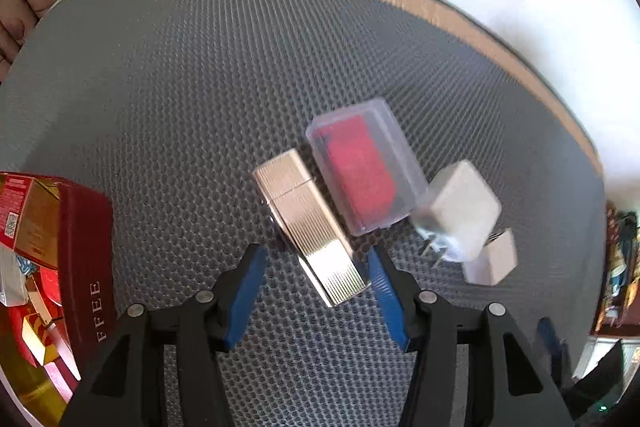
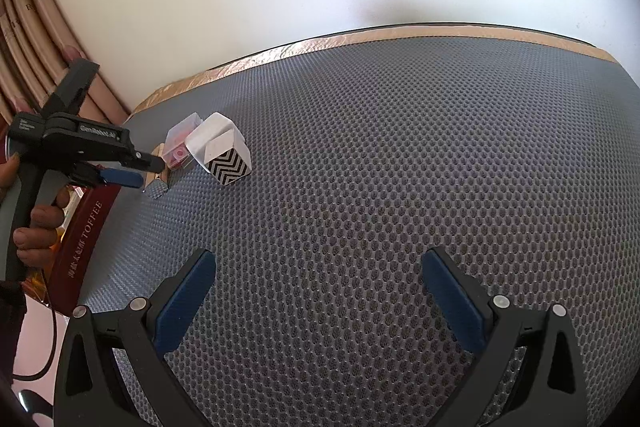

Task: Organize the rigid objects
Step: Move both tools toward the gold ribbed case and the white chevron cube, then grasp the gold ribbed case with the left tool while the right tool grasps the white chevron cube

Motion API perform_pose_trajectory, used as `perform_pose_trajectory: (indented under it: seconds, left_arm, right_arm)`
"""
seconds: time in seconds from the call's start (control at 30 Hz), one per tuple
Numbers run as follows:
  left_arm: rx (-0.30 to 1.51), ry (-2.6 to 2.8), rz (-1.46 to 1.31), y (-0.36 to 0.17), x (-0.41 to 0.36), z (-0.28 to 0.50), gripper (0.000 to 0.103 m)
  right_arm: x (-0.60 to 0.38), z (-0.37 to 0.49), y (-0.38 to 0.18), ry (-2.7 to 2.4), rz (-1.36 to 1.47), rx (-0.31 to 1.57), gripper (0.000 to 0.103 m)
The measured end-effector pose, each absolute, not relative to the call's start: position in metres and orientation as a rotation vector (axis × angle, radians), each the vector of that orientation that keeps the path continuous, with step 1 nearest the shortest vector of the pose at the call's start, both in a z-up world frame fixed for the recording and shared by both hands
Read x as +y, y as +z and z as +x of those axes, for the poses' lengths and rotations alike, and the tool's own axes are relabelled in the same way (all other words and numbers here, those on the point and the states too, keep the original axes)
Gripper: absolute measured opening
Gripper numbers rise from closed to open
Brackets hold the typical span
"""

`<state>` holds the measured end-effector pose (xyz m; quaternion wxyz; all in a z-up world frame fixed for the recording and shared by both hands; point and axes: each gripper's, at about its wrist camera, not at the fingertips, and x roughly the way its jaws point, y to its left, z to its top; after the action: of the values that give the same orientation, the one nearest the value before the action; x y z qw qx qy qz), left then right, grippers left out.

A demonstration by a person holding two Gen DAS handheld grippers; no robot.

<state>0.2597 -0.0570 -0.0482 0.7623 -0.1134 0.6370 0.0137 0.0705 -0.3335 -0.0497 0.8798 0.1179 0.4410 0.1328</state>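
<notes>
Left gripper [image 1: 316, 267] apart, straddling the near end of gold lighter [image 1: 308, 223], pads not pressing. Just beyond: clear case [image 1: 364, 167] holding something red, then white plug [image 1: 460, 211], all on grey mat [image 1: 180, 87]. Left: red box [image 1: 86, 247] lettered "TOFFEE". Right gripper [image 2: 316, 291] apart, empty.

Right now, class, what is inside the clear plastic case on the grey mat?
Inside the clear plastic case lies a red block-shaped item, filling much of it. The cloudy lid blurs it, so what it is cannot be told.
</notes>
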Motion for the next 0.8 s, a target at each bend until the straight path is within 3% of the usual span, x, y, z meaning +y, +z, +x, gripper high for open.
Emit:
perform_pose_trajectory:
  seconds: [0.2, 0.27, 0.3, 0.8]
  left_arm:
    - [1.349, 0.063, -0.237, -0.054, -0.051, 0.270, 0.055]
    - [1.318, 0.076, -0.289, -0.053, -0.039, 0.269, 0.042]
    - [1.316, 0.096, -0.289, -0.053, -0.034, 0.269, 0.030]
    - [1.221, -0.048, -0.357, -0.030, -0.041, 0.196, 0.029]
  right_arm:
    - [-0.331, 0.070, -0.050, 0.277, 0.245, 0.919, 0.103]
    - [-0.330, 0.070, -0.050, 0.277, 0.245, 0.919, 0.103]
    - [-0.330, 0.070, -0.050, 0.277, 0.245, 0.919, 0.103]
    - [-0.302, 0.084, -0.034, 0.458, 0.157, 0.889, 0.100]
